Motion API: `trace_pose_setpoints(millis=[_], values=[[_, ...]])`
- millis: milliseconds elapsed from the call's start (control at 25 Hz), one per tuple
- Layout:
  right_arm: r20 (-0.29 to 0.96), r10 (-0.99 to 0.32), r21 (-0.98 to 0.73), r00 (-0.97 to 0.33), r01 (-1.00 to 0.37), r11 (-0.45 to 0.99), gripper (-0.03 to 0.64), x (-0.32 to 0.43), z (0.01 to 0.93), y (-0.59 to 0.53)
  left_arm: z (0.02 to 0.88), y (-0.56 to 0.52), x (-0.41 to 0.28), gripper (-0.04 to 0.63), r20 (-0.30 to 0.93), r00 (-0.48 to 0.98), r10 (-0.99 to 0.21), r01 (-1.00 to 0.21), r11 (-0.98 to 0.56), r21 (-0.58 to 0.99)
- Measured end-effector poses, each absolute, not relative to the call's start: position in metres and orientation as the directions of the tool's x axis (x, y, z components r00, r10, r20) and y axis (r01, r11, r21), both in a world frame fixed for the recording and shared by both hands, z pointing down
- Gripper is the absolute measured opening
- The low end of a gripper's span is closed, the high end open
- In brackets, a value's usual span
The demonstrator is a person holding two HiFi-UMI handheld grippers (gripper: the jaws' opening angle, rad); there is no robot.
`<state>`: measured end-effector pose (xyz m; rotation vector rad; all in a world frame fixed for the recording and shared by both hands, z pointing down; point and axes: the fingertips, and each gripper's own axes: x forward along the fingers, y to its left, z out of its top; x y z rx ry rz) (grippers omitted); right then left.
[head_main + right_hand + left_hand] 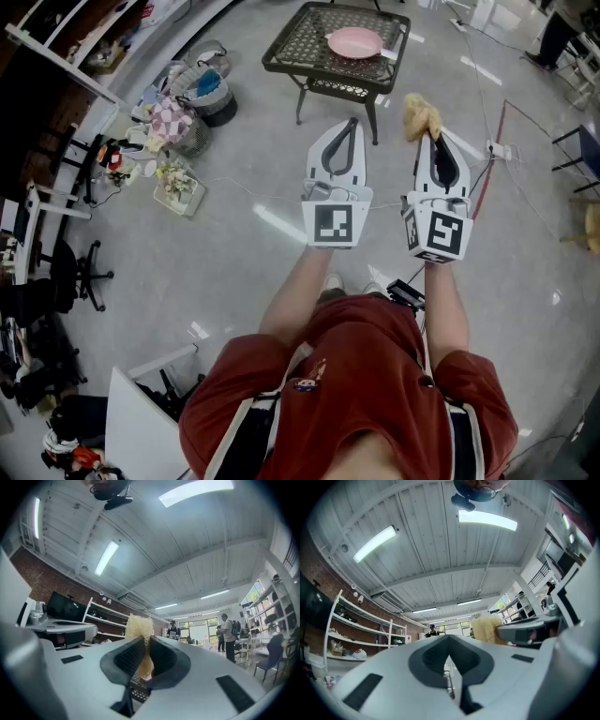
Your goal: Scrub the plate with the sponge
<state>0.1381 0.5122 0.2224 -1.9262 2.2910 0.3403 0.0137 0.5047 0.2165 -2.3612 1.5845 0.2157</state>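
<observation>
Gripping a yellow sponge (421, 114), the right gripper (429, 136) fingers (124, 658) are clamped; left gripper (352, 122) fingers (436, 656) meet, empty; a pink plate (354, 42) lies on the mesh worktop (291, 47).

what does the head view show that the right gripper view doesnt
Only the head view: the pink plate on the black table, the floor and the person's red shirt.

Only the right gripper view: ceiling lights, wall shelves and people standing far off.

Both: the sponge pinched in the right tongs, with the left tongs alongside.
</observation>
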Motion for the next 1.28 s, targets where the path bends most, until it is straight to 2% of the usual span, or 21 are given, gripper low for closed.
trace_pose_setpoints(millis=[1280], values=[[-0.227, -0.947, 0.029, -0.229, -0.973, 0.229, 0.041, 0.194, 0.239, 0.510, 0.236, 0.510, 0.072, 0.013, -0.239, 0.346, -0.907, -0.936, -0.318, -0.148]])
